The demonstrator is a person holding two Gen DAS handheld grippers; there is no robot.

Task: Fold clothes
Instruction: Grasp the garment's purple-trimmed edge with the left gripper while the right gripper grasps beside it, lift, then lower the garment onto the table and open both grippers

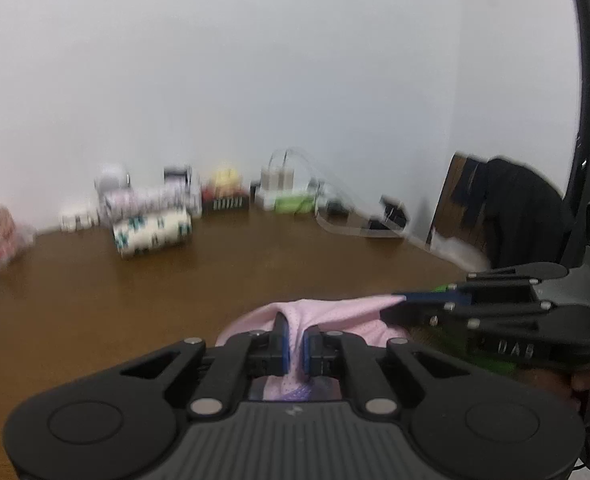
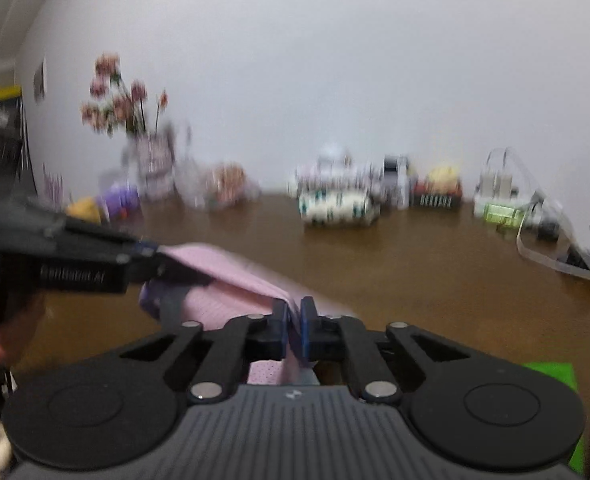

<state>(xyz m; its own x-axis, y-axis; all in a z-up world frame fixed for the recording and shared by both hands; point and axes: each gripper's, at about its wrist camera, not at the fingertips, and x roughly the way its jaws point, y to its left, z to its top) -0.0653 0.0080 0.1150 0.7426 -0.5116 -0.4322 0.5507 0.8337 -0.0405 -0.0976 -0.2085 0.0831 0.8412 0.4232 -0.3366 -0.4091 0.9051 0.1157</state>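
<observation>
A pink mesh garment point(image 1: 335, 312) hangs stretched between both grippers above the brown table point(image 1: 135, 292). My left gripper point(image 1: 295, 344) is shut on a bunched fold of it. In the same view the right gripper point(image 1: 399, 302) comes in from the right and pinches the cloth's far corner. In the right wrist view the pink garment point(image 2: 223, 276) runs from the left gripper point(image 2: 155, 254) down to my right gripper point(image 2: 294, 328), which is shut on its edge. Both views are motion-blurred.
Along the wall at the table's far edge stand patterned rolls point(image 1: 151, 232), small boxes point(image 1: 283, 192), a flower vase point(image 2: 151, 160) and cables point(image 2: 551, 248). A dark chair back point(image 1: 515, 208) stands at the right. Something green point(image 2: 555, 376) lies near the right gripper.
</observation>
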